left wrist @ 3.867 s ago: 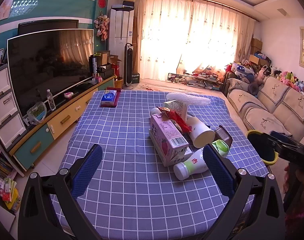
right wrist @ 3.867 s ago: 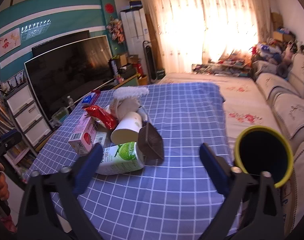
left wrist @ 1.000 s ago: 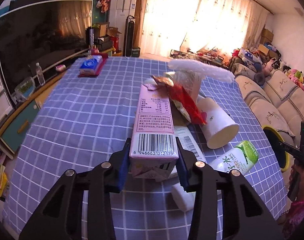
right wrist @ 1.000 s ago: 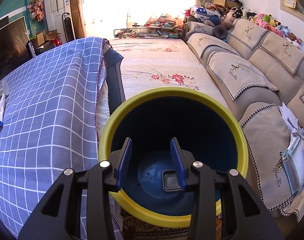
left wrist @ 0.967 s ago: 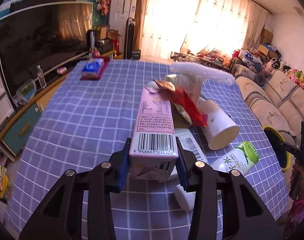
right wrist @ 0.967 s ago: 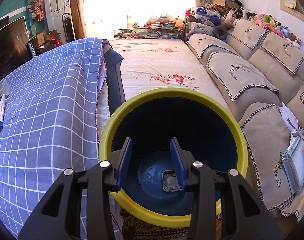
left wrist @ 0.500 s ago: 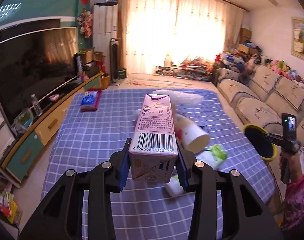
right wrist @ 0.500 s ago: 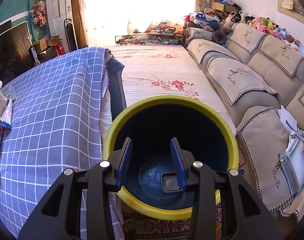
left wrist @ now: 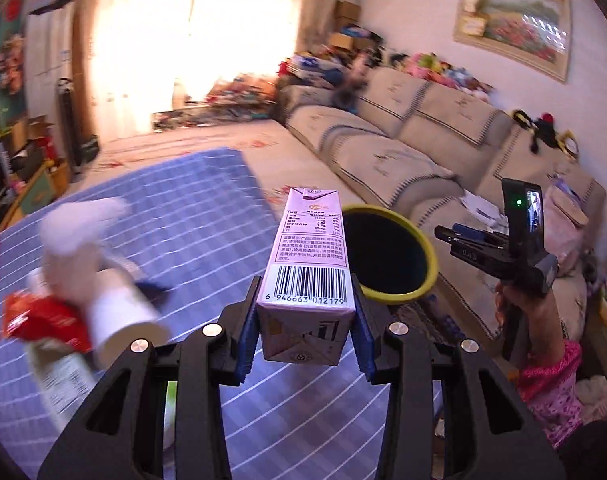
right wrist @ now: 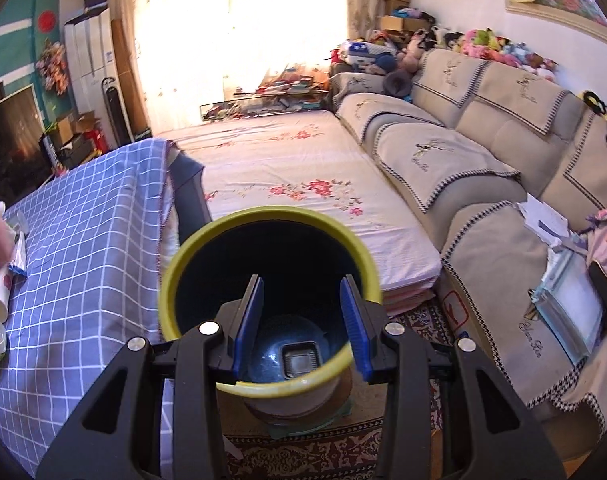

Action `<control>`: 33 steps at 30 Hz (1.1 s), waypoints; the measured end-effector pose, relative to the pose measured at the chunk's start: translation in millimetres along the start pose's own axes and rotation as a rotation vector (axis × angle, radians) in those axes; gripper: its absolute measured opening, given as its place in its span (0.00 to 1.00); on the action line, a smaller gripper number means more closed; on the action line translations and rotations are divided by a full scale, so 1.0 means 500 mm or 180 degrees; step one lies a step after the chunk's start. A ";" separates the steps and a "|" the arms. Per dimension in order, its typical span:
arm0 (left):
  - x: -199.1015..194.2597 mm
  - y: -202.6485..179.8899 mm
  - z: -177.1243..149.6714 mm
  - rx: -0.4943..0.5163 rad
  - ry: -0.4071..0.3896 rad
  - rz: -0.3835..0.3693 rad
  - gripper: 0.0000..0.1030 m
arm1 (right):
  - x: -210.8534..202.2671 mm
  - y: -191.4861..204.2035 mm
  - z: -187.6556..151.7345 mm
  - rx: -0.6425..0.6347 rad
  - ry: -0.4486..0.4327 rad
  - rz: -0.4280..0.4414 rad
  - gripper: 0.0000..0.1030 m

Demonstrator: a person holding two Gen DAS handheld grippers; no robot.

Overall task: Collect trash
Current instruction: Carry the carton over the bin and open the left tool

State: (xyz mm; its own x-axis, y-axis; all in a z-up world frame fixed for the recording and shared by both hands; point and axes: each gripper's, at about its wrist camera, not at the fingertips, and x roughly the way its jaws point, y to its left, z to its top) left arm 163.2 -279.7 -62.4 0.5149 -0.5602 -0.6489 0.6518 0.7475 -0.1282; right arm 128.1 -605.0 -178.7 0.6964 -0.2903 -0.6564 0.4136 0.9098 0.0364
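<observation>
My left gripper (left wrist: 305, 328) is shut on a pink milk carton (left wrist: 309, 264) and holds it in the air above the table edge, pointing at the yellow-rimmed bin (left wrist: 387, 256). My right gripper (right wrist: 301, 322) hangs over that bin (right wrist: 263, 220), partly open and empty; a small dark tray (right wrist: 301, 360) lies on the bin's bottom. On the blue checked table (left wrist: 207, 216) remain a white cup (left wrist: 119, 316), a red wrapper (left wrist: 43, 320) and a white bottle (left wrist: 59, 376). The other hand-held gripper (left wrist: 499, 248) shows at the right.
A beige sofa (right wrist: 483, 128) runs along the right. A floral mattress (right wrist: 287, 168) lies beyond the bin. The bin stands on a patterned rug (right wrist: 323, 452) between table and sofa. A TV (right wrist: 11, 136) is at the far left.
My left gripper has lifted the pink carton off the table and swung it right toward the bin. My right gripper has risen a little above the bin, still empty.
</observation>
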 end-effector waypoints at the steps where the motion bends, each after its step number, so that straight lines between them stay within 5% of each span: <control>1: 0.035 -0.020 0.013 0.0056 0.0049 -0.0052 0.39 | -0.002 -0.010 -0.002 0.0030 0.0002 -0.0001 0.37; 9: 0.305 -0.165 0.067 0.0294 0.0565 -0.0381 0.39 | -0.009 -0.074 -0.014 0.0184 0.0011 -0.0047 0.37; 15: 0.445 -0.211 0.074 0.0301 0.0796 -0.0315 0.40 | -0.005 -0.099 -0.017 0.0262 0.0013 -0.0072 0.42; 18: 0.465 -0.208 0.074 0.0268 0.0801 -0.0270 0.56 | -0.002 -0.104 -0.017 0.0279 0.0026 -0.0078 0.43; 22: 0.435 -0.190 0.076 0.0193 0.0687 -0.0230 0.62 | -0.004 -0.098 -0.018 0.0283 0.0028 -0.0041 0.43; 33: 0.069 -0.026 0.008 -0.0120 -0.0226 0.0235 0.85 | -0.012 0.071 -0.025 -0.0154 0.0073 0.0433 0.44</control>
State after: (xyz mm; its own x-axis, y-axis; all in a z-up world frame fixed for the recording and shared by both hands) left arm 175.0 -310.3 -80.2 0.5996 -0.5261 -0.6030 0.5900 0.7997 -0.1110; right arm 131.4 -567.1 -182.8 0.7302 -0.1569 -0.6650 0.2870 0.9537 0.0902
